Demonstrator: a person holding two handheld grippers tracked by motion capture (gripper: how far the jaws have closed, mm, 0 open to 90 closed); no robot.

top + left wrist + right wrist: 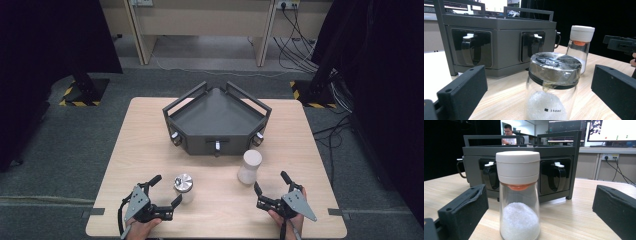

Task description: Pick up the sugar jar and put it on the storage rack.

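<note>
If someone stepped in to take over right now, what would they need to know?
Left gripper: open, jaws either side of the metal-lidded jar, not gripping it.
Right gripper: open, aimed at the white-capped jar, jaws apart from it.
Both jars stand upright on the table, in front of the grey tray.
Done: nothing lifted yet.
Left: probably close on each jar and move it.

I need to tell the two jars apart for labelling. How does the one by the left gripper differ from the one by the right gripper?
The left jar has a shiny metal lid; the right jar has a tall white cap over an orange insert. The left jar bears a 150ml mark; none shows on the right jar. In the high view the right jar stands nearer the grey tray. Both are clear, upright, and hold white grains.
</note>
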